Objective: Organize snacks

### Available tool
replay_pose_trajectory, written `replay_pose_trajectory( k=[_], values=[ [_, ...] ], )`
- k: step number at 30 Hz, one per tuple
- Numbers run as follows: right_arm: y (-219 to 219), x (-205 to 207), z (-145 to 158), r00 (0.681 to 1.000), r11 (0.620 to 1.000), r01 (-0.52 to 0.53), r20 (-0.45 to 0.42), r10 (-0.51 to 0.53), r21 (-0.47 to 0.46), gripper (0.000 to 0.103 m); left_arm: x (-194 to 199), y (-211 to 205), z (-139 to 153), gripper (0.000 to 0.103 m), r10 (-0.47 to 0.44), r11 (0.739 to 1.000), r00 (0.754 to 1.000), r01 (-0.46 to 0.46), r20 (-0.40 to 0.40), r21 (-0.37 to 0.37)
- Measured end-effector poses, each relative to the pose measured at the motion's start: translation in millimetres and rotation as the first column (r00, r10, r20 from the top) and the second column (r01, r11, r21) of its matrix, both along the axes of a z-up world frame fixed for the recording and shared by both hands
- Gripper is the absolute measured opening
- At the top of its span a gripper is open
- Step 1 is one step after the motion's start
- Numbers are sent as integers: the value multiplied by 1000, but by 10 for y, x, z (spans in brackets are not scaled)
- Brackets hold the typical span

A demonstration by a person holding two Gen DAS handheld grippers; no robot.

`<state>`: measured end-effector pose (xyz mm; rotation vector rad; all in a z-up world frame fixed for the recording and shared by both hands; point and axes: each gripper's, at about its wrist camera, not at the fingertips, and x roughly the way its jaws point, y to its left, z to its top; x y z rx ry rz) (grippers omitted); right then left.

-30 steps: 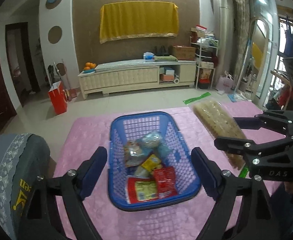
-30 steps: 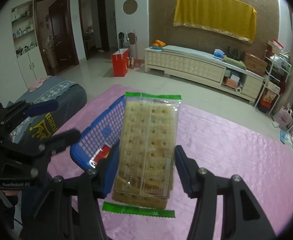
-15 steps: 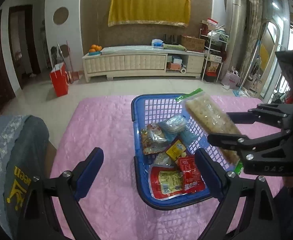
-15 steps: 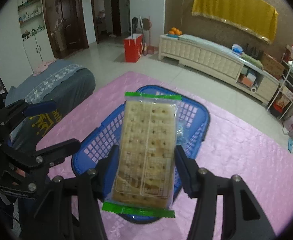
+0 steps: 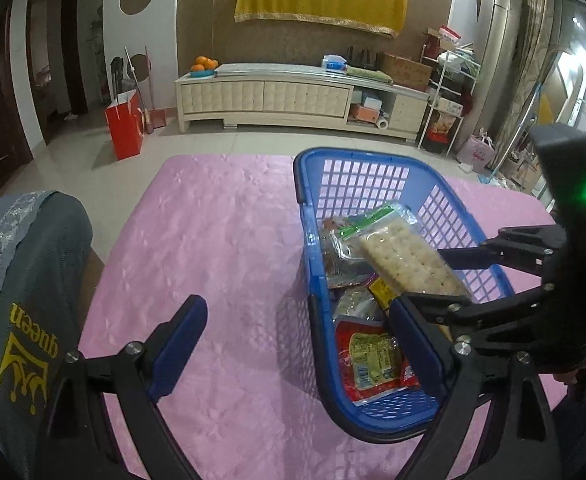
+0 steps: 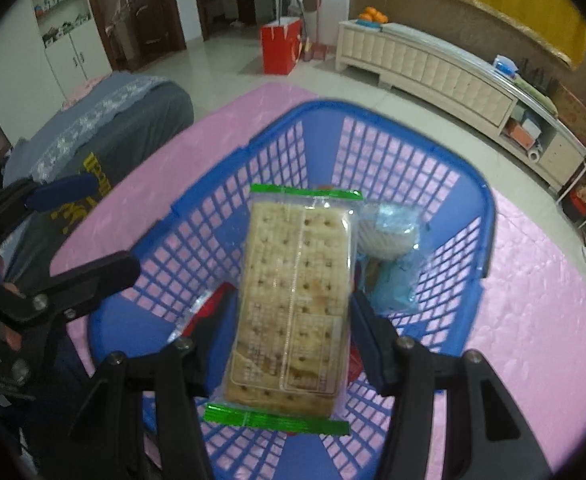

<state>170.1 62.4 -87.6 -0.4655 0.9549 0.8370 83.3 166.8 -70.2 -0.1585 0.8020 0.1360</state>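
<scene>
A pink-clothed surface [image 5: 221, 248] carries a blue basket [image 6: 489, 216] of snack packets. Above it, the right gripper [image 6: 293, 320] clamps a cracker pack [image 6: 297, 296], while the left gripper [image 5: 301, 344] stands wide and empty, straddling the basket's near left rim.

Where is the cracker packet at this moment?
The cracker packet is clamped in the right gripper, hanging over the blue basket above the other snack packets.
</scene>
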Motion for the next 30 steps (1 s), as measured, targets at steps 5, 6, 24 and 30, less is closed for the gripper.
replay_pose_trajectory(
  k=[5, 6, 24, 30],
  values=[
    [63, 51, -126, 1000, 999, 18, 8, -17, -51, 59, 28, 23, -77, 91, 10, 1000, 1000, -10, -18, 13],
    [64, 45, -120, 1000, 998, 16, 24, -14, -60, 59, 34, 27, -87, 91, 14, 1000, 1000, -14, -20, 16],
    [-574, -262, 443, 983, 991, 125, 125, -131, 53, 77, -321, -419, 247, 91, -26, 999, 994, 22, 105, 35],
    [-990, -548, 737, 953, 976, 186, 221, -208, 115, 78, -543, -741, 498, 91, -43, 998, 984, 35, 171, 51]
  ],
)
